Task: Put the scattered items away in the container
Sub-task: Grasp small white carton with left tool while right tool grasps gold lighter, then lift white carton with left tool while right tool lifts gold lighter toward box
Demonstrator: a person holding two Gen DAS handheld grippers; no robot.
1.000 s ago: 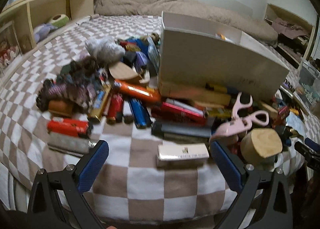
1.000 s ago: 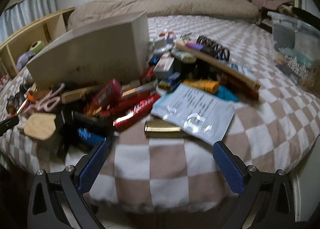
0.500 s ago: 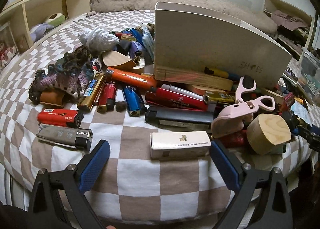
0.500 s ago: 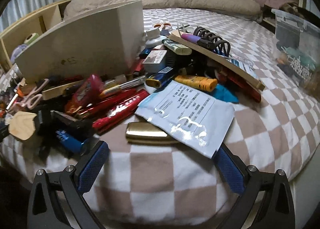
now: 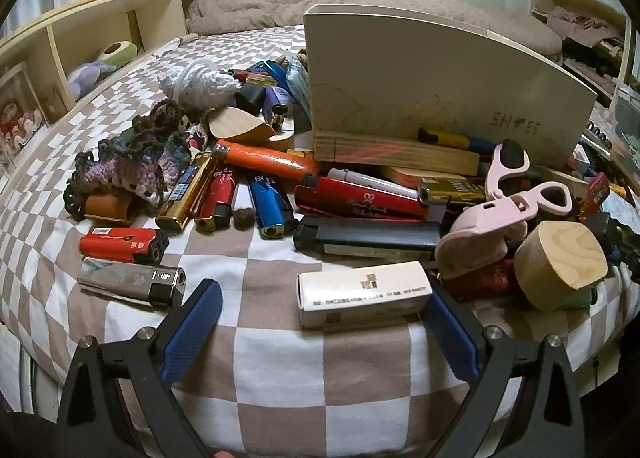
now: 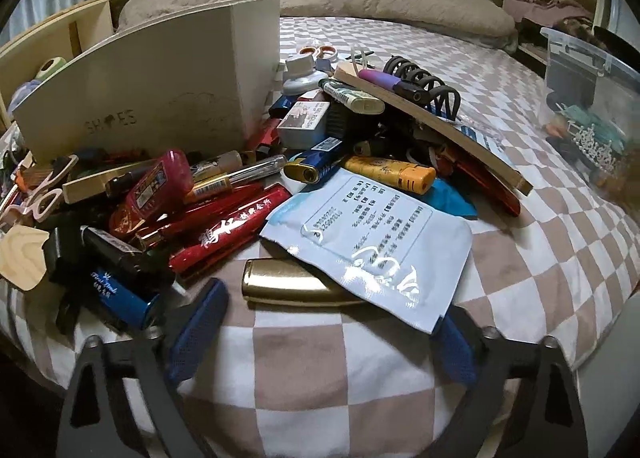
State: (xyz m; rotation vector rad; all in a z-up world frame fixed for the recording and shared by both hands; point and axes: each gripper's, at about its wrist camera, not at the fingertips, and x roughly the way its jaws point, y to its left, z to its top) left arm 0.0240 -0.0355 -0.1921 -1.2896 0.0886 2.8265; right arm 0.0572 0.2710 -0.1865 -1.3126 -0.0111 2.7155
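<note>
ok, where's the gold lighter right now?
Right wrist view, low centre: the gold lighter lies on the checkered bedspread, partly under the white-blue sachet, right of the blue lighter.

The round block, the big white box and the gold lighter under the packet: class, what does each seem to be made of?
Round block: bare, unvarnished wood; curved grain lines show on its flat face.
White box: probably matt painted board or card; flat dull surface, thin straight edges, faint printed lettering.
Gold lighter: looks like polished or plated metal; smooth mirror-like shine, though metallised plastic is possible.
</note>
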